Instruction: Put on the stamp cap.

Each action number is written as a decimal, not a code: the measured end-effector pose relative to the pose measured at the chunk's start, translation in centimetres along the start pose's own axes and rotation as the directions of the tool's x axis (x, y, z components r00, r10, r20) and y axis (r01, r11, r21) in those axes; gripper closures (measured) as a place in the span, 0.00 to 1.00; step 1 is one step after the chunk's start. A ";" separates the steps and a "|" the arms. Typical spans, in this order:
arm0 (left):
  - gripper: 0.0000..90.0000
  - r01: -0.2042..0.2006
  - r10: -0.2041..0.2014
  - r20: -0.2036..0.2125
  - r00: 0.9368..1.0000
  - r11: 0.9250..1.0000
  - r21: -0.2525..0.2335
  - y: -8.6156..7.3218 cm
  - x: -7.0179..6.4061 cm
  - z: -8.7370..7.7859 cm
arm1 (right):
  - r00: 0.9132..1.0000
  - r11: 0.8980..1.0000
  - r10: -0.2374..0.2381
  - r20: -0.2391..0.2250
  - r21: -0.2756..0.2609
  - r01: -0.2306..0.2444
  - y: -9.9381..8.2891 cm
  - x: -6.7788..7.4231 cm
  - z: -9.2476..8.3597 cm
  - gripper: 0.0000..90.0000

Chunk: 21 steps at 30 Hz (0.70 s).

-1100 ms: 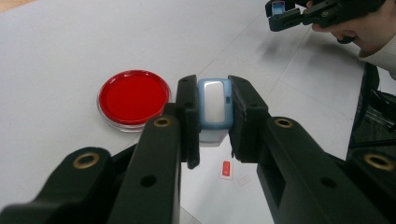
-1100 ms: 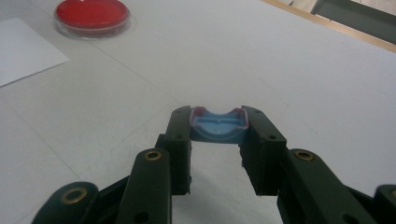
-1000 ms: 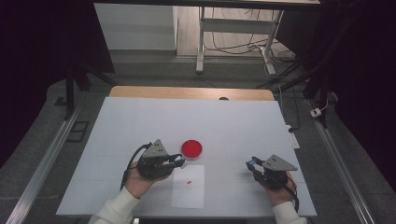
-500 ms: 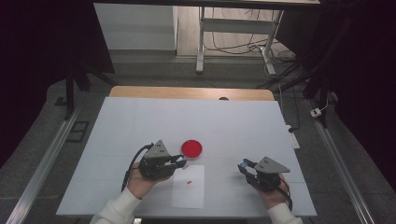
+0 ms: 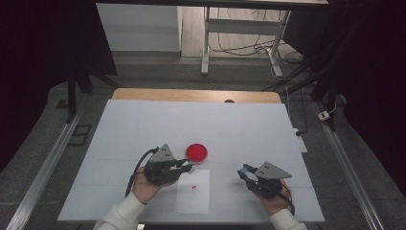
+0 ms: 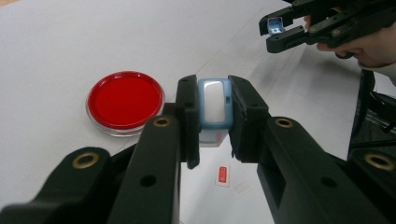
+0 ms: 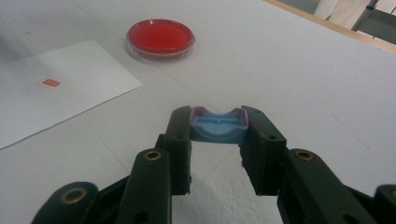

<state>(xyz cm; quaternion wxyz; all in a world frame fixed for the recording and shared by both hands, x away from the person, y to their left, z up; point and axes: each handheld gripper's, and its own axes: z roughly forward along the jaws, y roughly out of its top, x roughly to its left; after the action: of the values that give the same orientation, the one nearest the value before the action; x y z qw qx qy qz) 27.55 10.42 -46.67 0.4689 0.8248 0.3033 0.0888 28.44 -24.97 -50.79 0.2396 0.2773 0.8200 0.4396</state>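
Observation:
My left gripper (image 5: 188, 166) (image 6: 215, 114) is shut on a light-blue stamp body with a white face (image 6: 214, 103), held just above the top edge of a white paper sheet (image 5: 194, 196). The sheet bears a small red printed mark (image 5: 194, 187) (image 6: 222, 174) (image 7: 49, 82). A red round dish (image 5: 197, 152) (image 6: 125, 100) (image 7: 160, 37) sits just beyond the left gripper. To the right of the sheet, my right gripper (image 5: 244, 171) (image 7: 217, 128) is shut on a small blue cap (image 7: 217, 125); that gripper and cap (image 6: 276, 25) also appear in the left gripper view.
The white tabletop (image 5: 143, 124) has a wooden strip (image 5: 191, 95) along its far edge. Beyond it stand a metal table frame (image 5: 206, 43) and cables on the floor. Metal rails run along both sides of the table.
The right gripper has slid left, toward the paper sheet, still holding the blue cap. The left gripper has stayed where it was.

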 end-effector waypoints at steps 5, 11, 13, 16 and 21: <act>0.83 0.008 -0.008 0.002 1.000 1.000 -0.004 0.1 0.2 0.2 | 1.000 1.000 0.004 -0.006 -0.003 -0.004 0.1 0.3 0.0 0.71; 0.83 0.004 -0.004 -0.004 1.000 1.000 0.003 0.1 0.3 0.4 | 1.000 1.000 -0.007 -0.013 -0.010 0.006 0.2 0.8 0.0 0.71; 0.83 0.003 -0.003 -0.004 1.000 1.000 0.004 0.1 0.2 0.4 | 1.000 1.000 -0.008 -0.016 -0.013 0.007 0.2 1.0 0.0 0.71; 0.82 -0.003 0.003 -0.002 1.000 1.000 0.006 0.1 0.1 0.5 | 1.000 1.000 -0.012 -0.017 -0.014 0.012 0.4 1.3 0.1 0.71; 0.83 -0.004 0.004 -0.007 1.000 1.000 0.003 0.1 0.0 0.5 | 0.999 0.999 -0.032 -0.032 -0.021 0.031 0.7 2.1 0.6 0.71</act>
<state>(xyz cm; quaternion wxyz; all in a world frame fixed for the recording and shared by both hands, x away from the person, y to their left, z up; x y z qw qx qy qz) 27.80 10.02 -46.86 0.4667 0.8257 0.3032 0.0922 27.47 -22.90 -50.80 0.2360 0.2547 0.8236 0.4485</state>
